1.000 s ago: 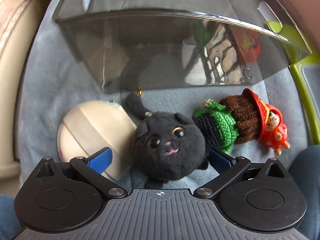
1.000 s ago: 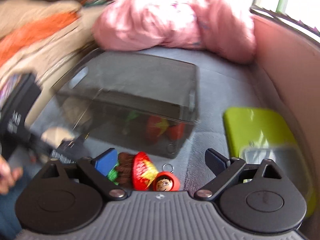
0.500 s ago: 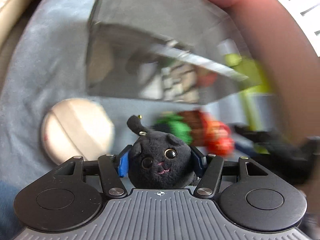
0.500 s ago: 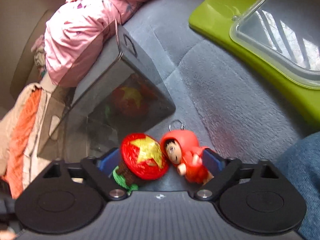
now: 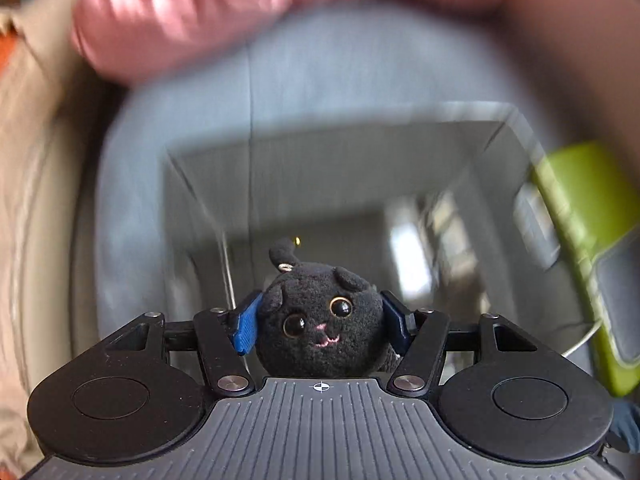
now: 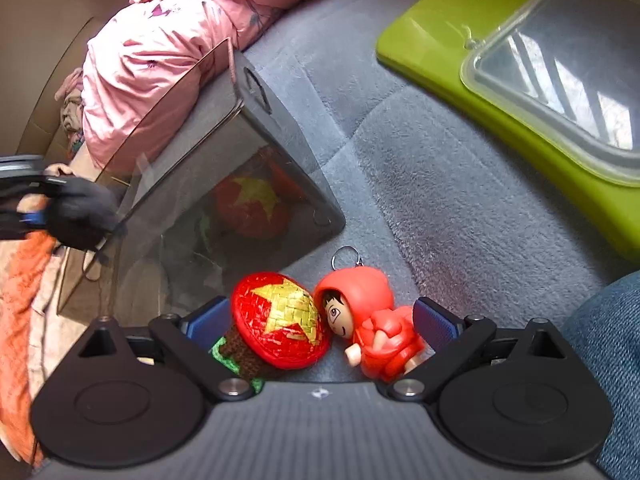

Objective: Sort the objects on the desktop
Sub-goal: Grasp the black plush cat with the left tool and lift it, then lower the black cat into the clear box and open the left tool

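Black plush: your left gripper (image 5: 320, 322) holds the cat (image 5: 320, 326) between its blue pads, lifted clear of the grey blanket (image 6: 440, 184) and hanging over the open top of the smoky bin (image 5: 344, 184). Those jaws closed on it within the last second and have eased slightly wider since; the pads still press both flanks of the toy.

Your right gripper (image 6: 316, 324) stands with its jaws wide, nothing clamped. Two toys lie between them on the blanket, just in front of the bin's near wall: the doll (image 6: 276, 324), knitted, with a red star hat, and the figure (image 6: 372, 320) in a red hood, which touches the hat brim.

Hazards from here, as judgements:

- The left view is heavily blurred. If you release while moving, the cat may clip the bin rim (image 6: 176, 104) and drop outside.
- The plush compresses. A grip that loosens further may let it slip early.
- Closing the right jaws now would catch both toys. The hard figure and the soft doll may squirm apart, and one may fall.
- The figure's key ring (image 6: 346, 256) lies near the bin's corner and may snag there.
- The green board (image 6: 460, 56) with its clear lid (image 6: 560, 92) sits toward the blanket's far right edge, well apart.
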